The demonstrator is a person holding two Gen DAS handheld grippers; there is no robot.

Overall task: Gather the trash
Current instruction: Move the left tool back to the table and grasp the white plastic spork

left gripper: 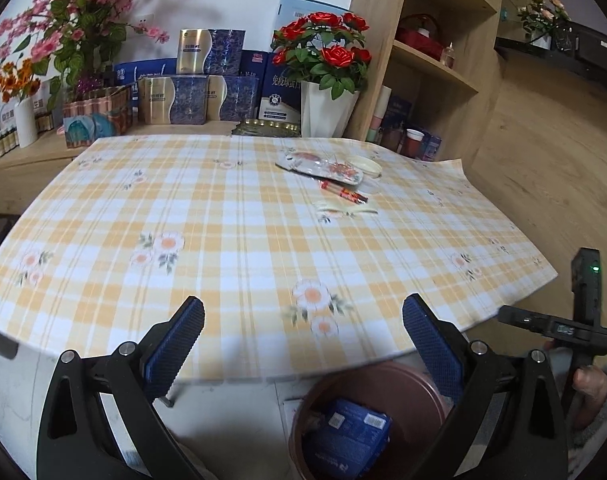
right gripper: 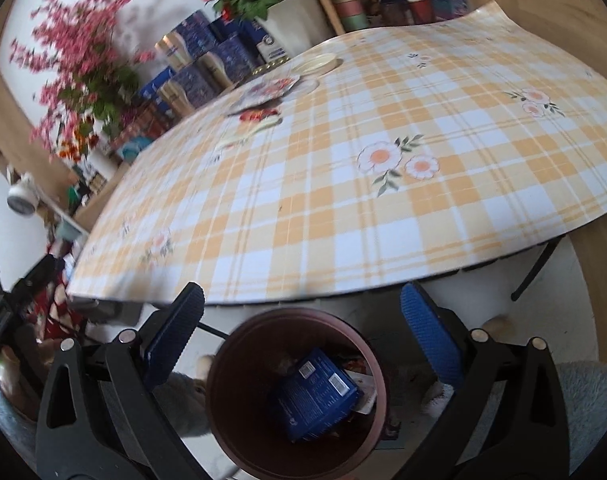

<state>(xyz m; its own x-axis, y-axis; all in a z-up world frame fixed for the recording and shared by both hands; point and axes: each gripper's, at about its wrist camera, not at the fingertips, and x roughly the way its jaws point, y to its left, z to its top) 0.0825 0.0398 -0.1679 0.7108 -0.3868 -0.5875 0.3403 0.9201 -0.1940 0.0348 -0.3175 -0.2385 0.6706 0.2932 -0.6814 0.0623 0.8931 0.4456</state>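
Right now your right gripper [right gripper: 302, 320] gapes empty above the brown bin [right gripper: 299, 396], and your left gripper [left gripper: 303, 322] spreads wide, empty too.

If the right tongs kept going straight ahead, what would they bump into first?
Probably the brown bin, or the blue box lying inside it. The open right tongs hang over its mouth, though depth is hard to judge.

Bin [left gripper: 367, 420] bottom cut off; far wrappers [right gripper: 259, 114] blurred
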